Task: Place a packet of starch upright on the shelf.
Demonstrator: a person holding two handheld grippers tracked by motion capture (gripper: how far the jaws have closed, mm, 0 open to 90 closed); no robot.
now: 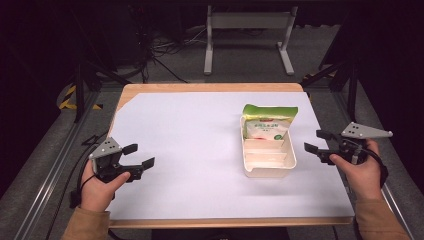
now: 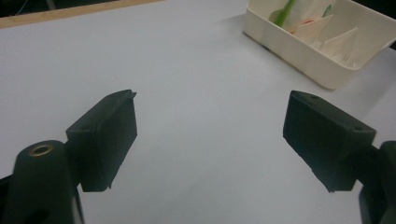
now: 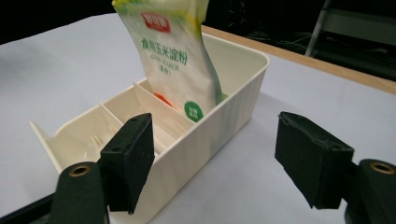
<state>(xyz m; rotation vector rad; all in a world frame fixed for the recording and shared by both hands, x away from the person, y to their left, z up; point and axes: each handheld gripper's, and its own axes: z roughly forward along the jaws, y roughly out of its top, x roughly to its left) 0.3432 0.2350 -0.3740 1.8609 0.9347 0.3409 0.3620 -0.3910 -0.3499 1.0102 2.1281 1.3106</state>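
White sheeting [image 1: 190,150] covered the wooden table [image 1: 210,87], with dark floor, cables and a pale metal stand [image 1: 248,37] beyond the far edge.

Left gripper [image 1: 136,156]: it was held near the table's left edge, jaws standing wide apart with nothing between them and nothing touched. In the left gripper view [image 2: 210,135] bare white sheeting lay between the jaws, and the cream tray [image 2: 299,51] sat well apart, ahead and to the right.

Cream tray [image 1: 267,172]: it lay right of centre on the sheeting, long axis running away from the person, divided by cross partitions into compartments. A green-and-white pouch [image 1: 267,122] stood upright in the farthest compartment, leaning slightly and rising above the rim. The right gripper view showed the pouch [image 3: 173,56] printed with a red label and green text. The nearer compartments appeared empty, though their floors were partly hidden.

Right gripper [image 1: 316,141]: it was held near the table's right edge, just beside the tray's right wall, jaws pointing toward it. The jaws stood wide apart, holding nothing. In the right gripper view [image 3: 215,158] the tray's end corner [image 3: 224,121] lay ahead between the jaws, not touching either one.
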